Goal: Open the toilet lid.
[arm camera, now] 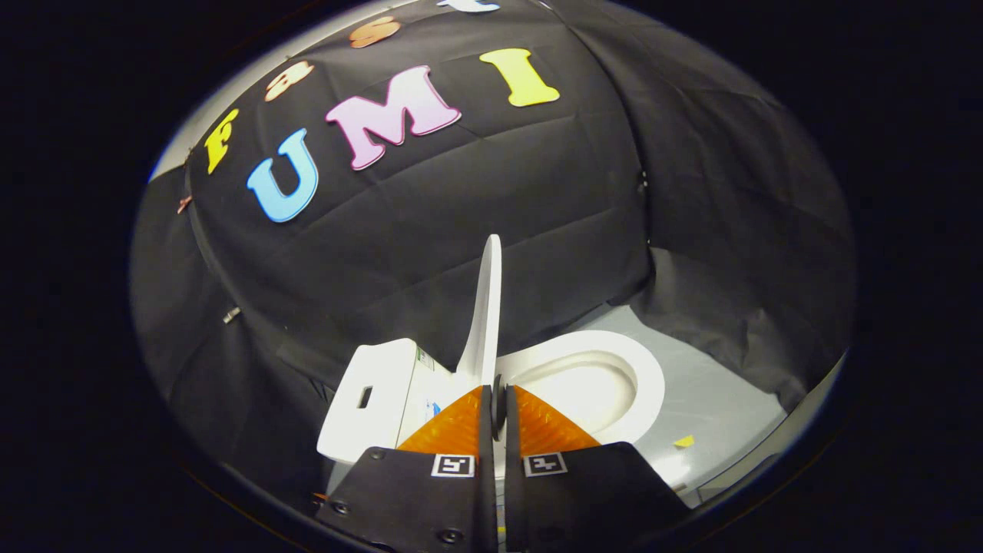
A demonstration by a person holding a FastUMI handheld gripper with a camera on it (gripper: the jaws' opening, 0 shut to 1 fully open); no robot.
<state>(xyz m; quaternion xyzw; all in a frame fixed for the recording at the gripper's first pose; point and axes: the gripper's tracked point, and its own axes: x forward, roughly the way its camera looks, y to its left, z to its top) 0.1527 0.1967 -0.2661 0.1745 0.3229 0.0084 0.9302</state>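
The white toilet lid (486, 307) stands upright and I see it edge-on, rising just ahead of my fingertips. It stands between the tank (369, 399) on the left and the open seat and bowl (591, 384) on the right. My gripper (498, 393) is low in front of the lid's base with its fingers drawn together, leaving only a thin dark slit between them. I see nothing clamped in that slit. The lid's lower end is hidden behind the left finger (457, 426).
Black cloth walls close in behind and to the right of the toilet. A pale grey floor (714, 399) lies beyond the bowl, with a small yellow scrap (683, 441) on it.
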